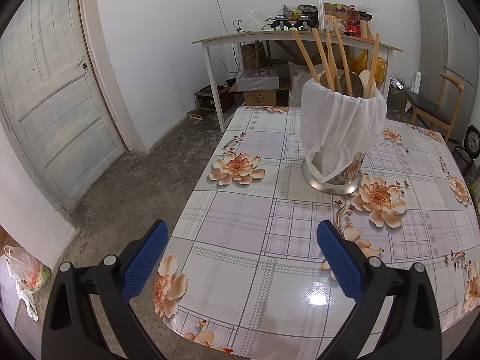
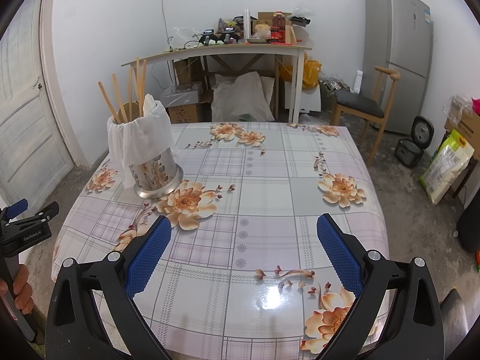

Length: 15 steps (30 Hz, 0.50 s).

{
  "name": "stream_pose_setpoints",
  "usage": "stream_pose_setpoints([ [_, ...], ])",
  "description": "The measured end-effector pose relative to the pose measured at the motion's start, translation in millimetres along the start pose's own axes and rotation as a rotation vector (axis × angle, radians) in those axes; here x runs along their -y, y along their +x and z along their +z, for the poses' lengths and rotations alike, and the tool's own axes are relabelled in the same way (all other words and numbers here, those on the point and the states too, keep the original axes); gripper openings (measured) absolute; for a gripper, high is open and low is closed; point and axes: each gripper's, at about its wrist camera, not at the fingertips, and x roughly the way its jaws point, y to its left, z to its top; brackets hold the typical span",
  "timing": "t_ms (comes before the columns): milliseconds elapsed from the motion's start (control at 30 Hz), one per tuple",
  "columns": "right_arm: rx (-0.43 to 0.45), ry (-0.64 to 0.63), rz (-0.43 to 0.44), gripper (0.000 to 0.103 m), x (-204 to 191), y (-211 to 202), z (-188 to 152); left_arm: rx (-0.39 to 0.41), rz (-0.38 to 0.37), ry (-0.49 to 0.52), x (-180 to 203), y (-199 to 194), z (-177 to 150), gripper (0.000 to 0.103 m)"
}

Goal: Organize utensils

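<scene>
**Utensil holder stands alone near the table's far left corner**

The table [image 2: 270,180], covered in a glossy floral plaid cloth, is bare across its middle, right side and near edge. The perforated steel utensil holder [image 2: 156,177], draped with a white plastic bag [image 1: 342,126], stands upright toward the far left corner, holding chopsticks [image 1: 318,57] and spoons [image 1: 364,78]. The left gripper [image 1: 240,258] hovers spread wide and empty over the near left edge. The right gripper [image 2: 243,255] hovers likewise, empty, over the near edge.
</scene>
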Motion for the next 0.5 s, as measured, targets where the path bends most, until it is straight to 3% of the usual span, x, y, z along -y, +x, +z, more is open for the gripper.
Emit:
stream_pose_setpoints([
  [500, -0.001, -0.001, 0.000, 0.094, -0.4, -0.6, -0.7, -0.001, 0.001, 0.001, 0.2, 0.2, -0.1, 0.097],
])
